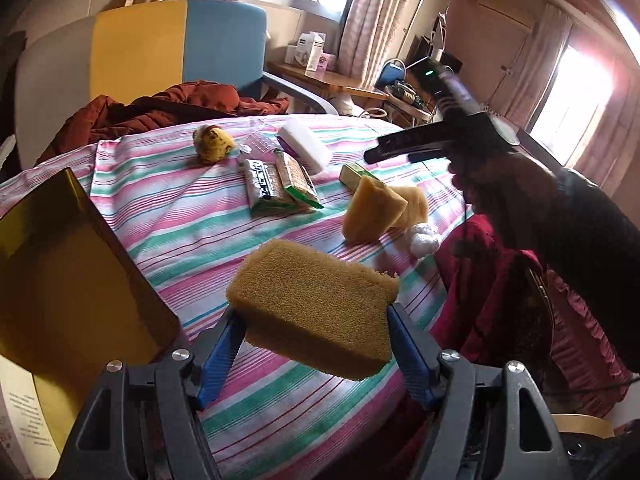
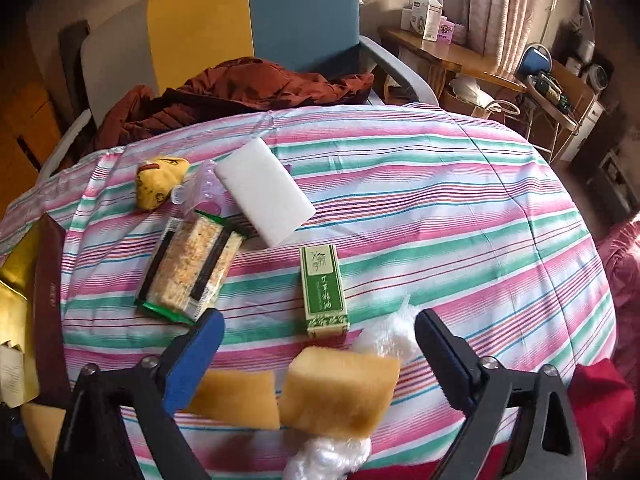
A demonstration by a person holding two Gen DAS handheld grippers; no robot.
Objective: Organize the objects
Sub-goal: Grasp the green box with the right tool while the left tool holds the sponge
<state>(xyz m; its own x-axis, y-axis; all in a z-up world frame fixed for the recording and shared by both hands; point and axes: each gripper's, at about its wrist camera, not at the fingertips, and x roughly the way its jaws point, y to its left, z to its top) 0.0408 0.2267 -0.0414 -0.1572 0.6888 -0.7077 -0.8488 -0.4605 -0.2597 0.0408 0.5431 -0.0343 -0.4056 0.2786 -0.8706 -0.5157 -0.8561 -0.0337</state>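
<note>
My left gripper [image 1: 316,316] is shut on a yellow-brown sponge [image 1: 316,296], which its blue pads hold lifted above the striped cloth [image 1: 192,232]. Two more sponges [image 2: 340,392] [image 2: 236,398] lie side by side near the cloth's front edge. My right gripper [image 2: 320,330] hovers open over them, with one finger on each side and neither pad touching. In the left wrist view those two sponges [image 1: 370,212] sit below the right gripper [image 1: 390,155], which a hand in a dark sleeve holds.
On the cloth lie a green box [image 2: 324,292], cracker packs [image 2: 192,268], a white foam block [image 2: 266,192], a yellow pouch [image 2: 160,182] and a white plastic wad [image 2: 394,336]. A gold box [image 1: 68,272] stands at the left. A chair with a red jacket [image 2: 240,92] is behind.
</note>
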